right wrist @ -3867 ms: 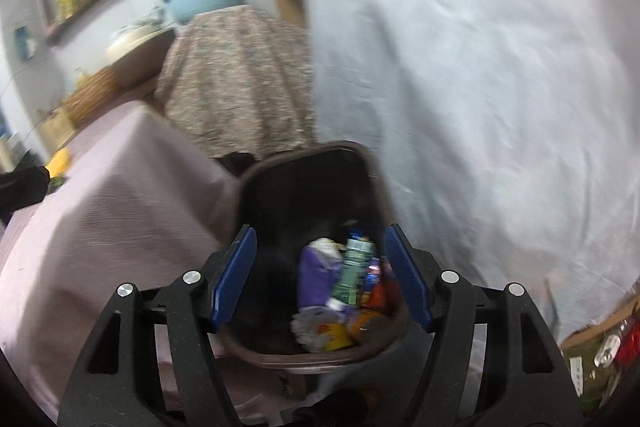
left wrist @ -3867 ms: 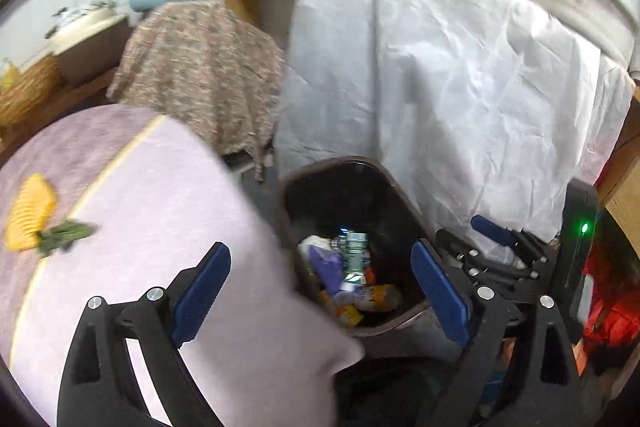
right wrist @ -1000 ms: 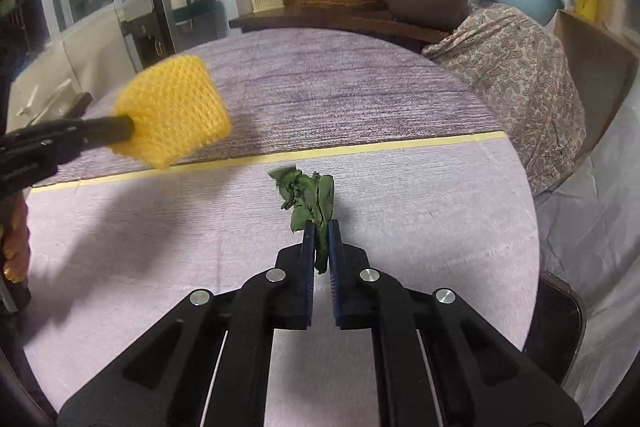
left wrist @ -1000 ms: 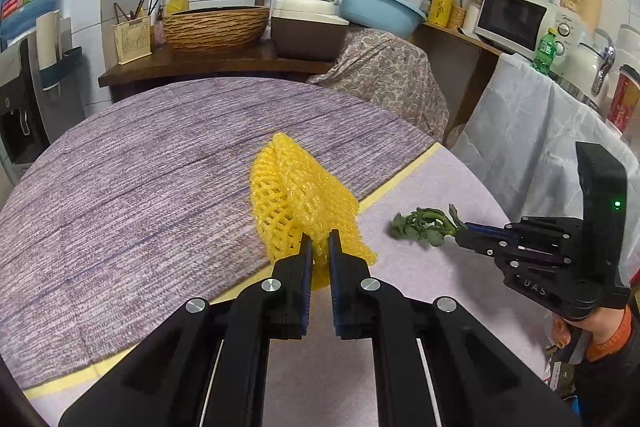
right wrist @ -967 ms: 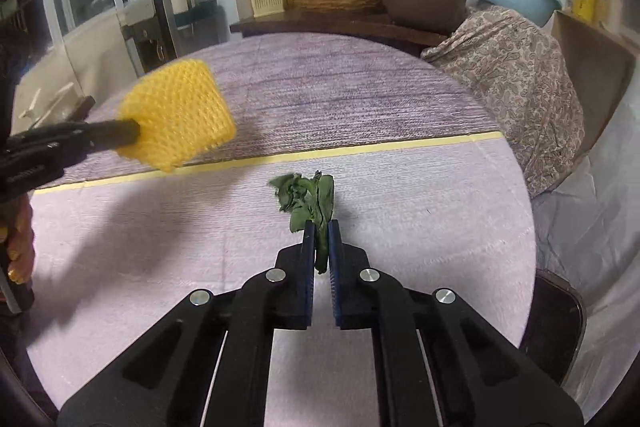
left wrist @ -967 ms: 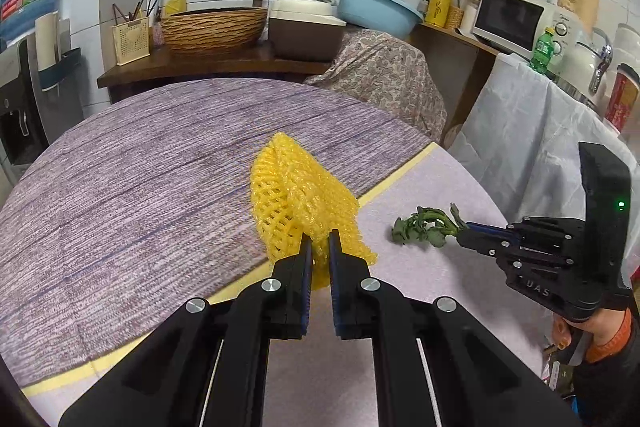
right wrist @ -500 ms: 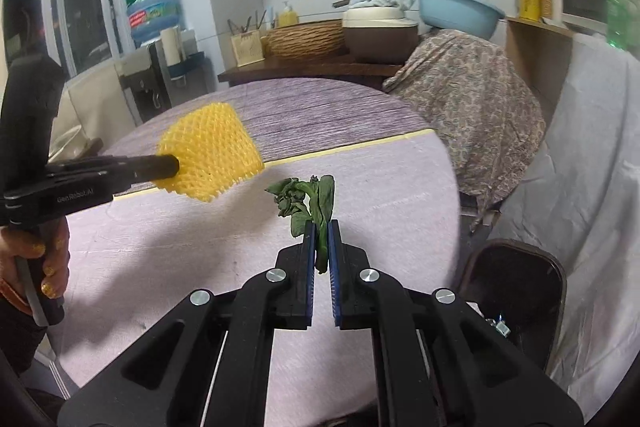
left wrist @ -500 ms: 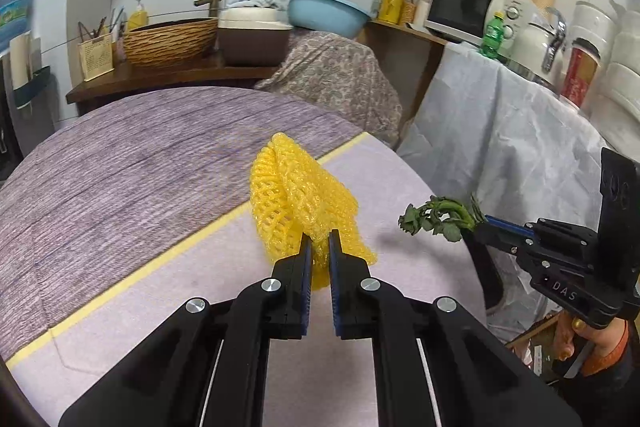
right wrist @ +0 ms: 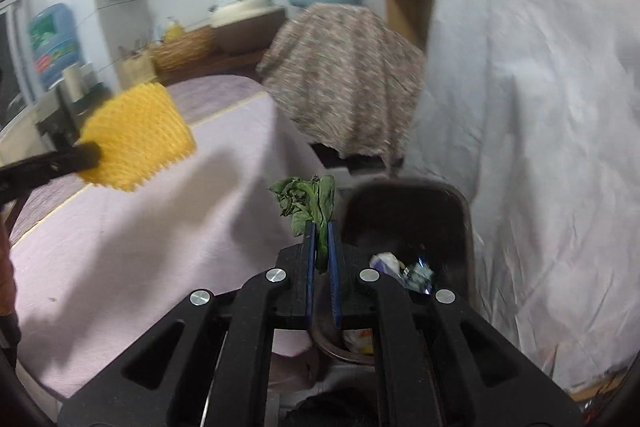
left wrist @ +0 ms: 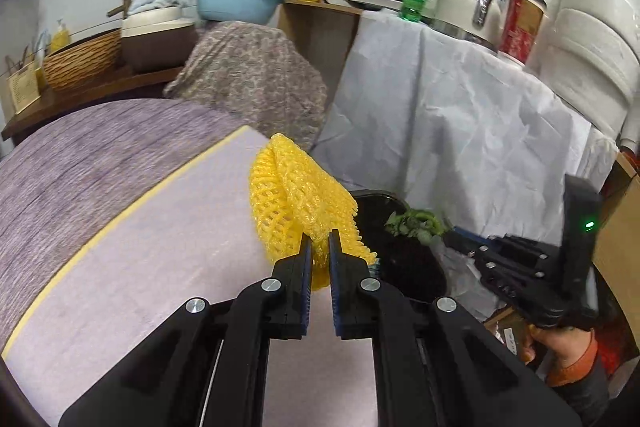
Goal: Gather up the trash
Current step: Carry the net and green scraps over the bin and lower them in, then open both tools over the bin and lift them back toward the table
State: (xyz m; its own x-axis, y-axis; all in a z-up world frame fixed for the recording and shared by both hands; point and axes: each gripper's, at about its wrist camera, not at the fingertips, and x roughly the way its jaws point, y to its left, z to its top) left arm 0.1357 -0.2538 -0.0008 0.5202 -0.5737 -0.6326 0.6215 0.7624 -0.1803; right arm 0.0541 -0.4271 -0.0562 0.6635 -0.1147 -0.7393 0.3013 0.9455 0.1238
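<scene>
I'm clamping the yellow net (left wrist: 300, 199) in my left gripper (left wrist: 319, 247), jaws pinched nearly together on it, holding it over the table (left wrist: 140, 259) edge. My right gripper (right wrist: 319, 239) is squeezing the wilted greens (right wrist: 310, 201) tight, stalk between the pads. The bin (right wrist: 412, 211) is sitting at 2 o'clock from that gripper, wrappers lying inside it.

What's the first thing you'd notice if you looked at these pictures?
The bright yellow foam net jumps out first, pinched in the left tool just past the edge of the purple-clothed table. Next comes the wilted green vegetable scrap clamped in the right tool, held by the near rim of the dark trash bin, which already holds wrappers.
</scene>
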